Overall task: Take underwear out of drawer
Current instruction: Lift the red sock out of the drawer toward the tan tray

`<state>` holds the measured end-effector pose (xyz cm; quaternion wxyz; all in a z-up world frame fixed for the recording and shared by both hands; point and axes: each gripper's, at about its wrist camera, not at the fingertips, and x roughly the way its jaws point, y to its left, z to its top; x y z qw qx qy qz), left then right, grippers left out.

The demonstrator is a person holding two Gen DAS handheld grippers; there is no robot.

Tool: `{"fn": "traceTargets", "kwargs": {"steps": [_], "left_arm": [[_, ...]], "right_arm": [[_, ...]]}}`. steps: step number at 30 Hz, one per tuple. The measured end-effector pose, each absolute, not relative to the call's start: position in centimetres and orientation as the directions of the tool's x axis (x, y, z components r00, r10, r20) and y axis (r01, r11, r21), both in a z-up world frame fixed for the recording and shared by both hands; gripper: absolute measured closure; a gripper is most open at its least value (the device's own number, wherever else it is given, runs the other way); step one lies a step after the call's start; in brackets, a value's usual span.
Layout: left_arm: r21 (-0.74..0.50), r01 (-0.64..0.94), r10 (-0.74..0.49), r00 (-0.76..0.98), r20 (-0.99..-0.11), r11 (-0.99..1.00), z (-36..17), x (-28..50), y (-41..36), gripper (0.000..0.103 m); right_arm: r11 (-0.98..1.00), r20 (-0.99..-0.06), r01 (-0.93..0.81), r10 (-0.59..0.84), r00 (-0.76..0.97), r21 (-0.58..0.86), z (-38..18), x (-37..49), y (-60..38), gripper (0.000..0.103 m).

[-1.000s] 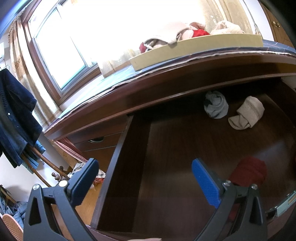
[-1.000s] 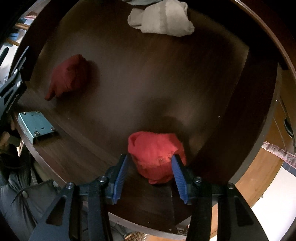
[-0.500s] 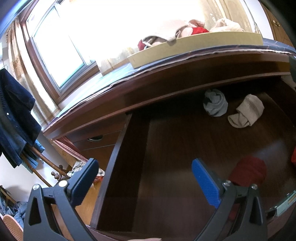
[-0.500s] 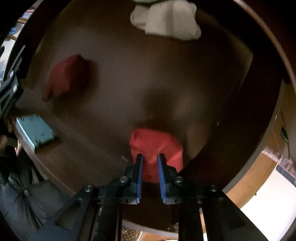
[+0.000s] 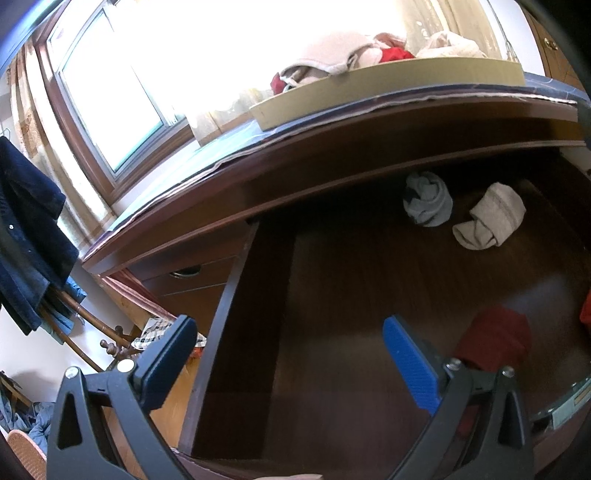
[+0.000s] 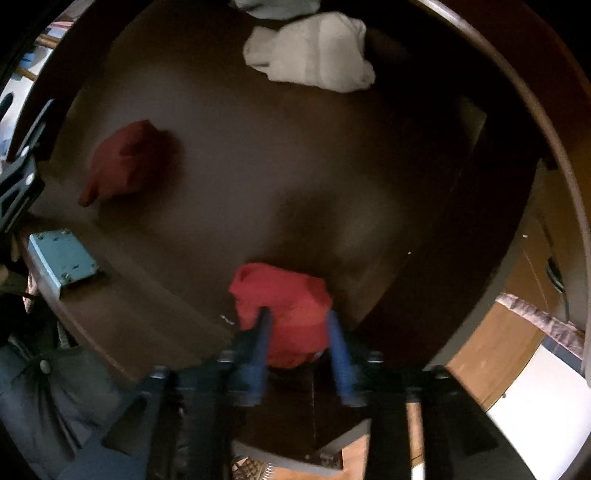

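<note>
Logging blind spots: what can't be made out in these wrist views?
Right wrist view, blurred: whether the right gripper, whose jaws have just been opening, presses the bright red cloth bundle between them.
Left wrist view: dark red cloth bundle partly behind a blue-padded finger of the left gripper.
Right wrist view: grey rolled bundle cut by the top edge.
Left wrist view: clothes in the tan cardboard tray, washed out by window glare.

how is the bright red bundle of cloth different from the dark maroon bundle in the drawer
The bright red cloth bundle is a lighter, vivid red; the dark maroon cloth bundle is deeper and duller. The bright red one sits between the right gripper's blue fingers, whose jaws have just been opening; the maroon one lies alone, untouched, nearer the left gripper. Both are balled-up fabric on the floor of the brown wooden drawer.
</note>
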<state>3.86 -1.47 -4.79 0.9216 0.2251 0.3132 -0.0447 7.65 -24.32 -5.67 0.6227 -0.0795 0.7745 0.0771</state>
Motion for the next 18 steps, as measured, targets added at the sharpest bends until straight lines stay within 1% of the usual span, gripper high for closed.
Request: {"fn": "traceTargets", "kwargs": {"steps": [2, 3, 7, 10, 11, 13, 14, 15, 18], "left_arm": [[0.384, 0.228, 0.056, 0.796, -0.602, 0.895, -4.9, 4.1, -1.4, 0.001], [0.385, 0.23, 0.055, 0.795, -0.604, 0.894, -4.8, 4.4, -1.4, 0.001], [0.383, 0.235, 0.056, 0.788, -0.613, 0.894, -5.2, 5.0, -1.3, 0.001], [0.383, 0.234, 0.056, 0.788, -0.613, 0.894, -5.3, 5.2, -1.3, 0.001], [0.383, 0.234, 0.056, 0.789, -0.612, 0.894, -5.2, 5.1, -1.3, 0.001], [0.383, 0.232, 0.054, 0.794, -0.606, 0.894, -5.2, 5.3, -1.2, 0.001], [0.384, 0.23, 0.053, 0.796, -0.603, 0.894, -5.2, 5.5, -1.1, 0.001], [0.384, 0.228, 0.053, 0.8, -0.597, 0.895, -5.2, 5.8, -1.1, 0.001], [0.384, 0.222, 0.051, 0.808, -0.587, 0.896, -5.2, 6.2, -0.8, 0.001]], "right_arm": [[0.973, -0.969, -0.221, 0.01, -0.248, 0.067, -6.0, 8.0, -24.1, 0.042], [0.97, -0.966, -0.23, 0.019, -0.26, 0.081, -6.2, 7.7, -24.7, 0.041], [0.954, -0.961, -0.299, -0.098, -0.258, -0.017, -6.2, 8.3, -23.2, 0.041], [0.946, -0.958, -0.318, -0.15, -0.246, -0.066, -5.7, 8.8, -22.2, 0.041], [0.937, -0.954, -0.332, -0.19, -0.232, -0.106, -5.7, 8.5, -22.1, 0.042], [0.929, -0.951, -0.339, -0.225, -0.21, -0.145, -5.4, 8.6, -21.7, 0.043], [0.925, -0.953, -0.344, -0.236, -0.189, -0.161, -4.9, 8.7, -21.5, 0.052], [0.925, -0.957, -0.347, -0.229, -0.176, -0.157, -4.5, 8.6, -21.4, 0.069], [0.941, -0.978, -0.314, -0.169, -0.12, -0.124, -2.2, 8.7, -21.1, 0.072]]}}
